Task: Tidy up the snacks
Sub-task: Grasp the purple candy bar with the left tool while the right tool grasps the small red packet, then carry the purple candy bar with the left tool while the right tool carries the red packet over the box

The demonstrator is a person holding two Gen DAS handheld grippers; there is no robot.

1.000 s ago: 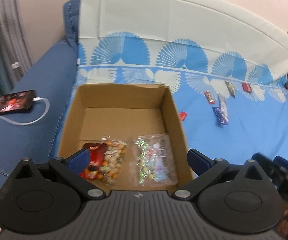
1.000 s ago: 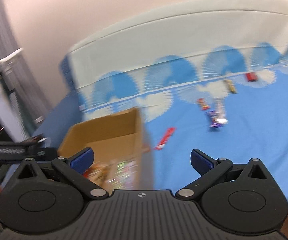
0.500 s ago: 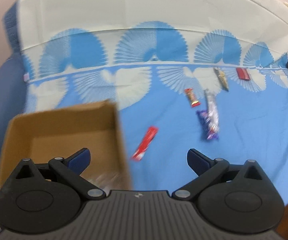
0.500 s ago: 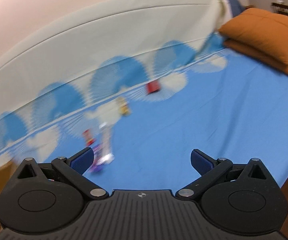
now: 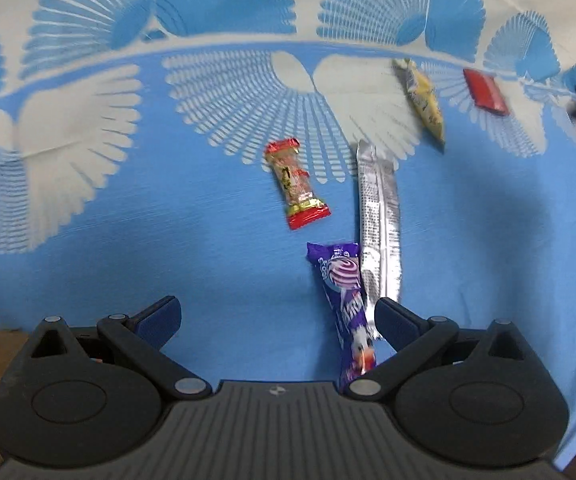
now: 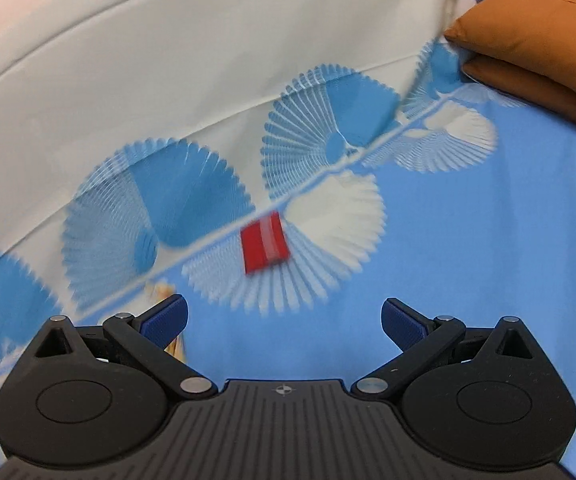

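The left tool (image 5: 276, 318) hangs with its jaws wide apart and empty over the blue bed sheet (image 5: 128, 264), where a red-ended candy (image 5: 296, 184) lies at twelve o'clock, a purple wrapper (image 5: 345, 304) at two o'clock just inside the right finger, and a long silver sachet (image 5: 379, 220) touching its right edge. These look light, thin, crinkly and slippery, so a pinch across the purple wrapper's middle seems safest. The right tool (image 6: 284, 318), likewise spread and empty, faces a small red packet (image 6: 264, 246) at twelve o'clock.
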